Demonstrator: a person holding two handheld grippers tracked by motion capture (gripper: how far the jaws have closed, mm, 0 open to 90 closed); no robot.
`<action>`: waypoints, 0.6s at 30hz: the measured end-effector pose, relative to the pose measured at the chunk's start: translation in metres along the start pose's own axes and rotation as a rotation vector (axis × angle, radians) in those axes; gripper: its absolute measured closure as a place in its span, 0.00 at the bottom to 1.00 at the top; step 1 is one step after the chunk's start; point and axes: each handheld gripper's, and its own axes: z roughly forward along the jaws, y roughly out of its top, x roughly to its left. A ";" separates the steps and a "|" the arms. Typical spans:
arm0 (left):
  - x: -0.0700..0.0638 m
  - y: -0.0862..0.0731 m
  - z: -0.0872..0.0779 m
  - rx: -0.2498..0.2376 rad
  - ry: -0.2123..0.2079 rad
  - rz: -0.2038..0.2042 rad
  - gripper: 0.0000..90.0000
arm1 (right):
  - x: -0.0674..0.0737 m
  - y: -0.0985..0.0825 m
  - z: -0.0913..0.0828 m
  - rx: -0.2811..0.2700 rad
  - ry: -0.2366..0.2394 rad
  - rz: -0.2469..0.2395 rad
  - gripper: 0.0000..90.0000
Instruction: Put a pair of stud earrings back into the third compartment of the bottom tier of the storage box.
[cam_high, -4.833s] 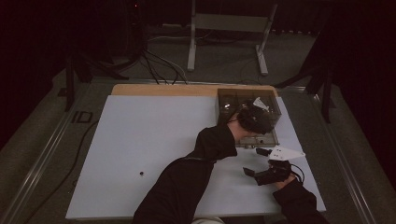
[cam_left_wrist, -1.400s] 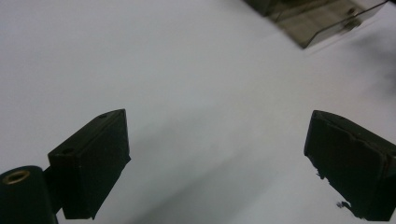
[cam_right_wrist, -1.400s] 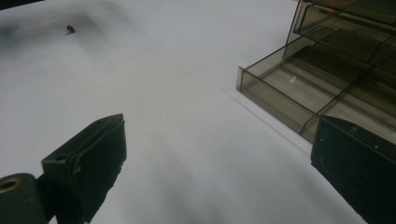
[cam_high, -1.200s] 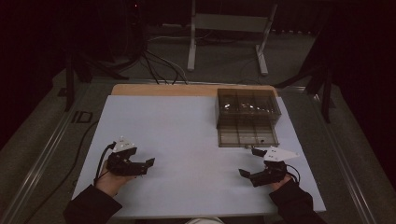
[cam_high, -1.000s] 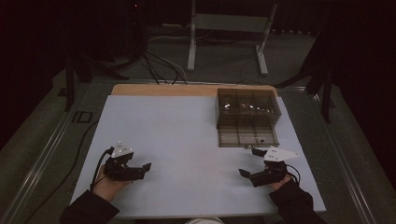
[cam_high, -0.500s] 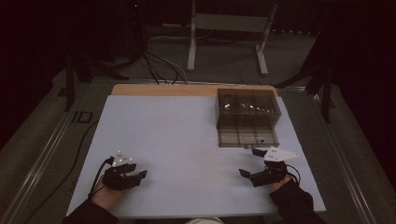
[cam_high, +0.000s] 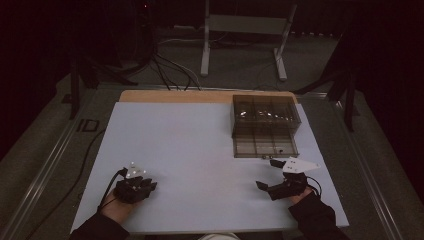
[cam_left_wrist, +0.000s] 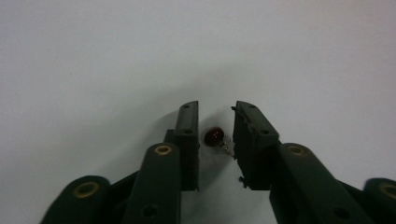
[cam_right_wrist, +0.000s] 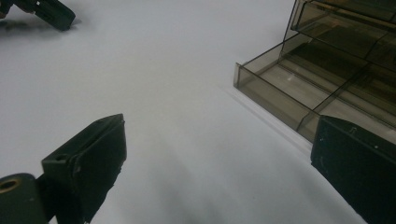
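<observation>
Near the table's (cam_high: 210, 150) left front edge, the left gripper (cam_left_wrist: 215, 122) has just been closing around a small red bead (cam_left_wrist: 215, 136), pads not yet pressing, while the right gripper (cam_high: 267, 175) rests spread beside the box (cam_high: 265, 122).

- Left gripper (cam_high: 145, 185): held low over the near left part of the table, with the left hand (cam_high: 117, 206) under its rear and a dark sleeve entering from the bottom edge. In the left gripper view (cam_left_wrist: 215, 135) its two black jaws have just been closing and now stand near each other with a narrow gap between them.
- Right gripper (cam_high: 269, 176): held at the near right by the right hand (cam_high: 300, 196), pointing toward the left. In the right gripper view (cam_right_wrist: 219, 154) its jaws stand wide apart.
</observation>
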 end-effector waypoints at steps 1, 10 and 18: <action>0.000 0.000 0.000 -0.001 -0.002 -0.005 0.84 | 0.000 0.000 0.000 -0.001 0.000 0.000 0.04; 0.003 -0.001 0.000 -0.005 -0.023 -0.024 0.90 | 0.000 0.000 0.000 -0.001 -0.002 -0.001 0.04; 0.003 0.002 -0.002 -0.015 -0.046 -0.018 0.91 | 0.000 0.000 -0.001 -0.004 0.000 0.001 0.04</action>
